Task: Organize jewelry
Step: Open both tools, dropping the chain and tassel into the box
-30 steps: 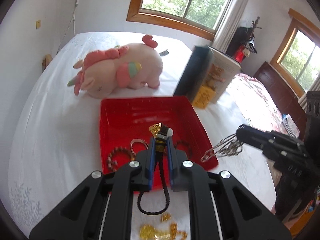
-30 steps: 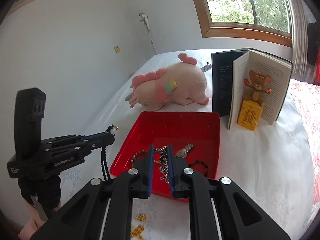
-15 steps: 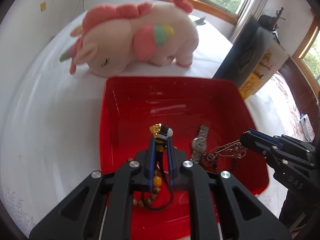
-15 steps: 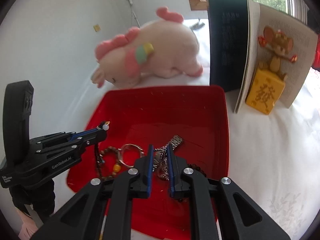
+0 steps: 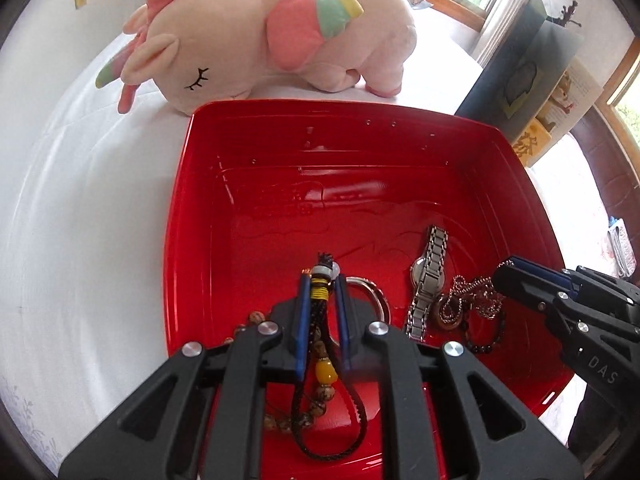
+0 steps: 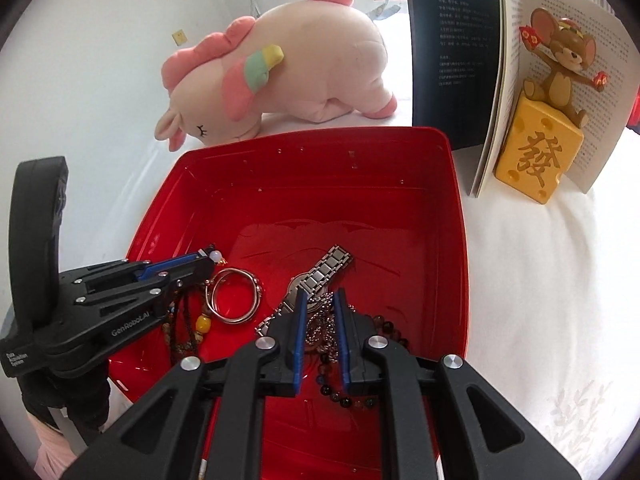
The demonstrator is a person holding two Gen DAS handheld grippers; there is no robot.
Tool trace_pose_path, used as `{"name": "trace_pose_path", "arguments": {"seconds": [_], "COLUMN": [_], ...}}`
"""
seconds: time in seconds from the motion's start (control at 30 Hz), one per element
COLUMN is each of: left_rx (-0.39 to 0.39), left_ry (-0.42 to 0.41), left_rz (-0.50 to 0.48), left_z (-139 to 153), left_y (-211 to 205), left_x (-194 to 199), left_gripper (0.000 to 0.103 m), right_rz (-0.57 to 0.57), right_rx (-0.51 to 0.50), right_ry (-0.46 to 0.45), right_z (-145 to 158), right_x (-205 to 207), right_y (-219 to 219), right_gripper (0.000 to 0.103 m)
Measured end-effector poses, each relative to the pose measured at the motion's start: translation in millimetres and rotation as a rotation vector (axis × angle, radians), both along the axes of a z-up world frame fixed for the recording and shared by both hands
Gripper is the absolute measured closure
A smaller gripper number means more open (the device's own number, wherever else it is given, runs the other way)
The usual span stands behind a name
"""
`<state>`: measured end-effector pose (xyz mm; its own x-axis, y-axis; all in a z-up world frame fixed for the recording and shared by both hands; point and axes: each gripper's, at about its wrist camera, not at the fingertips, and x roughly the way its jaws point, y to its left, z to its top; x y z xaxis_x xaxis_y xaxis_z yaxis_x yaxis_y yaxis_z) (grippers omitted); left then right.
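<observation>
We take the square red plastic tray [image 5: 200,216] as our landmark: it sits on the white bedsheet [image 5: 80,220], its raised glossy walls ringing a floor whose far half is bare, while all the jewelry crowds the near half. Beyond its far rim lies the pink plush unicorn [image 5: 272,36], just beside the rim, and off its far right corner stands an open dark-covered book [image 6: 456,52] sheltering a brown mouse figurine on a yellow cheese block [image 6: 540,128]. Inside the tray we see a silver metal-link wristwatch [image 5: 429,280] near the middle, a pair of silver rings [image 6: 232,296] to its left, a wooden bead bracelet with a yellow bead [image 5: 320,380] toward the near left, and a dark bead bracelet [image 6: 360,360] toward the near right. Our left gripper [image 5: 322,280] hangs over the tray's near left, its blue-padded fingers [image 5: 303,312] closed tight on a black braided cord with yellow wrapping and a white bead [image 5: 322,300], whose loop trails down onto the tray floor. Our right gripper [image 6: 320,300] is low over the near right, its fingers [image 6: 298,328] pinched narrowly on a silver-pink fine-link chain necklace [image 6: 318,320], which is heaped on the tray floor touching the watch strap.
</observation>
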<state>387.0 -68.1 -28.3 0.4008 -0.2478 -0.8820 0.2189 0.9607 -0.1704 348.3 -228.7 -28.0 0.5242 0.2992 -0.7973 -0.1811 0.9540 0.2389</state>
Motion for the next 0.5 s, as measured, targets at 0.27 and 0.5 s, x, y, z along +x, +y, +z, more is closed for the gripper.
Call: {"name": "trace_pose_path", "arguments": {"seconds": [0.27, 0.5], "left_rx": [0.0, -0.009], "left_ry": [-0.034, -0.098], "left_rz": [0.004, 0.025], "left_z": [14.6, 40.3], "left_y": [4.0, 12.8], "left_x": [-14.9, -41.8], "left_gripper": [0.084, 0.061], "right_rz": [-0.01, -0.019], "right_rx": [0.004, 0.0], "right_ry": [-0.019, -0.067], "right_z": [7.3, 25.6], "right_x": [-8.9, -34.3], "right_y": [-1.5, -1.2], "right_gripper": [0.083, 0.06]}}
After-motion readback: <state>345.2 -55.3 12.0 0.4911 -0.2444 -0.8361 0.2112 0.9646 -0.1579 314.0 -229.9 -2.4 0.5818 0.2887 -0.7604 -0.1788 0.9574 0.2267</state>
